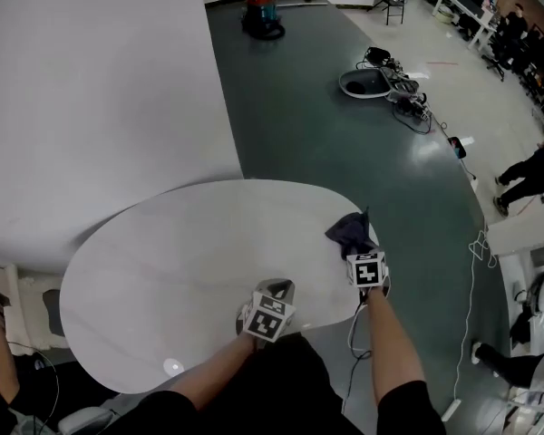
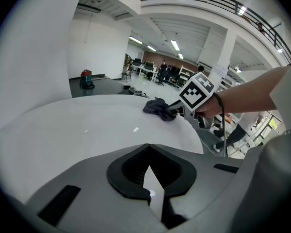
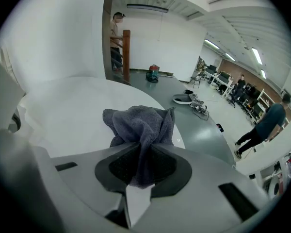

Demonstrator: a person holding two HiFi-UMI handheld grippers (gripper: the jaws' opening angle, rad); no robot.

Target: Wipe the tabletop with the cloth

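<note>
A dark grey cloth [image 1: 351,232] rests bunched on the right part of the round white tabletop [image 1: 181,261]. My right gripper [image 1: 361,254] is shut on the cloth [image 3: 141,126], whose near end is pinched between the jaws, and the bunch spreads out ahead onto the white tabletop [image 3: 63,106]. My left gripper [image 1: 281,290] sits shut near the table's front edge with nothing in it. From the left gripper view the cloth [image 2: 160,108] lies far across the tabletop [image 2: 77,130], with the right gripper [image 2: 177,108] behind it; the left gripper [image 2: 149,171] has its jaws together.
The table's right edge drops to a dark green floor [image 1: 344,143]. A white wall [image 1: 91,89] stands behind the table. On the floor sit a red and blue vacuum [image 1: 261,7] and a cable pile [image 1: 390,84]. People stand at the far right [image 1: 530,175].
</note>
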